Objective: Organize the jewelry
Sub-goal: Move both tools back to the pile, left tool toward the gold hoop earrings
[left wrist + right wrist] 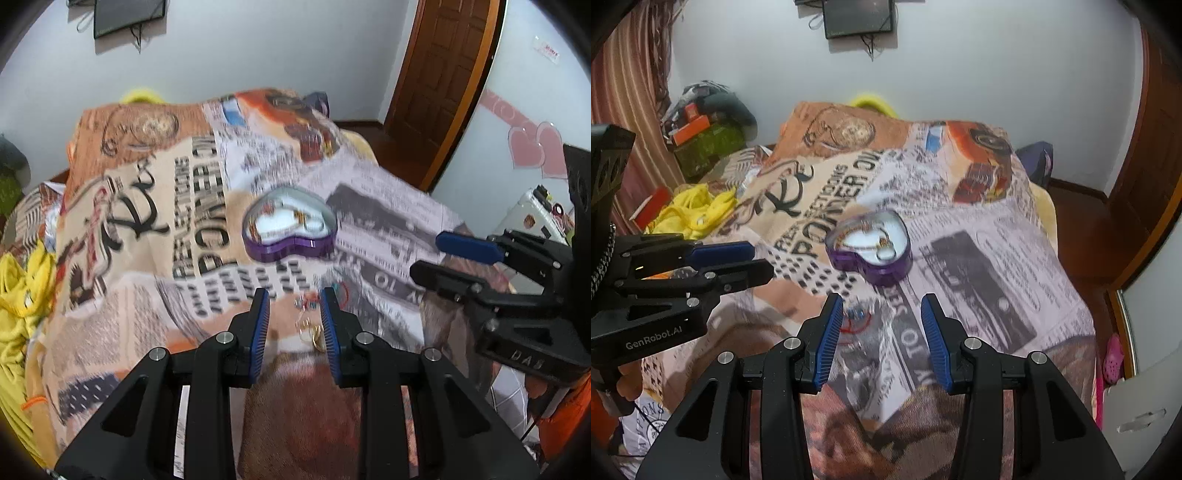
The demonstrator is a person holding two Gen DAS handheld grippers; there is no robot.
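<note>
A purple heart-shaped jewelry box (pixel 290 229) (pixel 870 247) lies on the printed blanket (pixel 147 221), showing a white lining with a chain and small pieces inside. Loose jewelry (pixel 310 325), gold rings and a red bracelet, lies on the blanket in front of the box. My left gripper (pixel 294 295) hangs over it, open, with the rings close to its right finger and no pad pressing on them. My right gripper (pixel 882 299) is open too, with the loose jewelry (pixel 857 321) blurred beside its left finger. Each gripper shows in the other's view: right gripper (pixel 428 254), left gripper (pixel 759 260).
The blanket (pixel 979 240) covers a bed. Yellow cloth (pixel 690 210) lies crumpled at its left side beside boxes and clutter (pixel 701 125). A brown wooden door (pixel 439 81) stands at the right, and a dark screen (pixel 858 16) hangs on the far wall.
</note>
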